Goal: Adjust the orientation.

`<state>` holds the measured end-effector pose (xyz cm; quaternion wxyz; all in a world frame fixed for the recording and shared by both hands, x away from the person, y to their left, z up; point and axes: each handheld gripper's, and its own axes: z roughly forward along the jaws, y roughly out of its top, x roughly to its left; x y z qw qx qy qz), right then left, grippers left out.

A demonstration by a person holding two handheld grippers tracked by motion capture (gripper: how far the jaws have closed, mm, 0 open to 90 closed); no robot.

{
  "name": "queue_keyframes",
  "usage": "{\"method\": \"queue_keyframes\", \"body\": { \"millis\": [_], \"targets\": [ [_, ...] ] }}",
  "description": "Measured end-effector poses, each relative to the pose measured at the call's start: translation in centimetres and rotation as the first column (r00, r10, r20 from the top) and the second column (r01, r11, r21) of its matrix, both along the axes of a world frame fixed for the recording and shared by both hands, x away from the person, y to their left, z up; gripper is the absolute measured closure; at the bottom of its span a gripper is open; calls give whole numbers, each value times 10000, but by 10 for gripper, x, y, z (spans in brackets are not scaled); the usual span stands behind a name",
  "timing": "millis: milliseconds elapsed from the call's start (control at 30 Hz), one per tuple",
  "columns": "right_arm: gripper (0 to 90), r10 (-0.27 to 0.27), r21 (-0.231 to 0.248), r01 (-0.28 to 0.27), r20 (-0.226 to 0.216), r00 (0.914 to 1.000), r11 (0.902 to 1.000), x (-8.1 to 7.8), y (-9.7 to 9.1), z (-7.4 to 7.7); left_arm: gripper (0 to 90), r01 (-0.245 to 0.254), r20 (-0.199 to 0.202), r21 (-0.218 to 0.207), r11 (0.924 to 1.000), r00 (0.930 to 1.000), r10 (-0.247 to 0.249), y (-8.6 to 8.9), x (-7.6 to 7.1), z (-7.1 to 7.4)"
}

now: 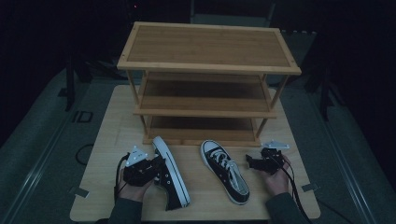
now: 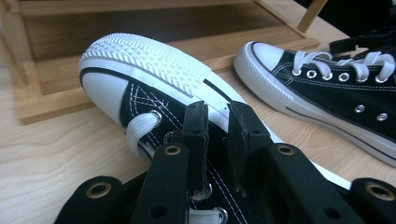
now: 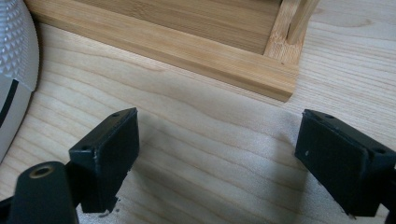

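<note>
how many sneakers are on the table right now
2: one sneaker tipped on its side, gripped by the left gripper; the other sneaker upright beside it, near the right gripper.

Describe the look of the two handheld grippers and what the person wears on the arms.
Both the left gripper and the right gripper are black, each topped with a grey three-cornered plate and trailing a black cable. In the gripper views, the jaws are blocky black bars ending in flat rectangular pads, with brass-coloured eyelets set in the frame. The person's sleeves are dark.
</note>
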<state>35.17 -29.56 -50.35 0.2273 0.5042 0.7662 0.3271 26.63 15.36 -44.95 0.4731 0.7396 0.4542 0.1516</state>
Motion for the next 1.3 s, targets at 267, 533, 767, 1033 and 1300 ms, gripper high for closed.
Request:
{"method": "queue_keyframes", "body": {
  "millis": [267,533,767,1033,1300],
  "targets": [
    [132,0,0,0,1,10000,10000,0,0,0,767,538,152,224,9983,9984,-541,-19,14,6],
    [132,-1,0,1,0,10000,10000,0,0,0,760,977,215,712,9927,9948,-995,-40,27,9],
    [132,-1,0,1,0,10000,10000,0,0,0,759,1179,-171,1410,9830,9930,-1167,-61,38,4],
    [134,56,-2,-56,7,10000,10000,0,0,0,752,1203,-241,1288,9843,9927,-1182,-64,40,0],
    [134,57,-2,-57,8,10000,10000,0,0,0,623,872,317,870,9924,9954,-903,-53,26,15]
  ]
}}
